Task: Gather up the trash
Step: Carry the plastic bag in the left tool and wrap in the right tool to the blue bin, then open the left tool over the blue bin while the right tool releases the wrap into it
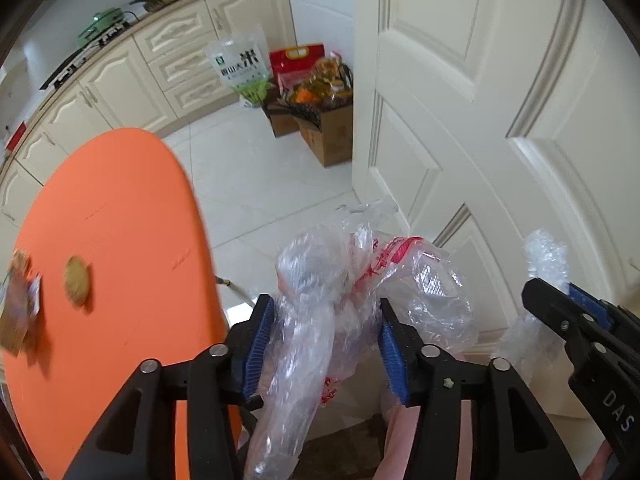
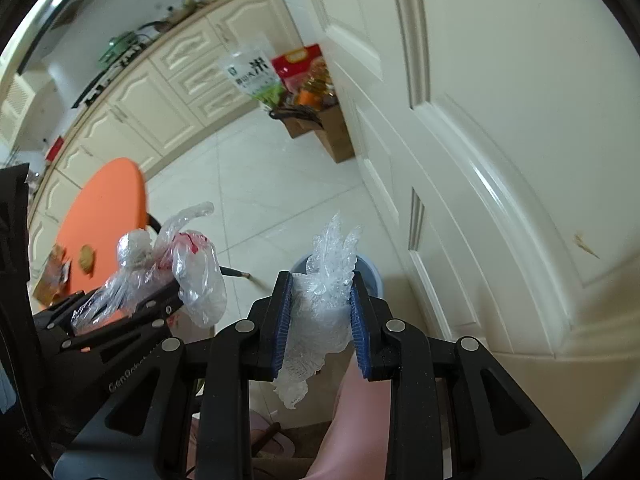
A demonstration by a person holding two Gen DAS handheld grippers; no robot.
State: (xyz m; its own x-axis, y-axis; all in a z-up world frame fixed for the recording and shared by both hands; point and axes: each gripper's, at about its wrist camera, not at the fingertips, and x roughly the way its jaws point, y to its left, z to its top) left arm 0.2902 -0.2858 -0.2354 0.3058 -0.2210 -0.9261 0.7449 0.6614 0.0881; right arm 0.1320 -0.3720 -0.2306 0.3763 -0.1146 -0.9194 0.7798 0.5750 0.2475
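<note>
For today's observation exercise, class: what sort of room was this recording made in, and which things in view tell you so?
Most likely a home kitchen. Cream cabinets run under a long counter that carries a green pot on a stove, and a rice bag stands on the tiled floor beside a cardboard box of groceries.

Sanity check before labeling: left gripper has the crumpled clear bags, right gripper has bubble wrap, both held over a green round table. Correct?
Nearly. The table is orange, not green, and it lies off to the side, as the left wrist view shows. The rest holds: clear bags between the left gripper's fingers, bubble wrap in the right gripper.
</note>
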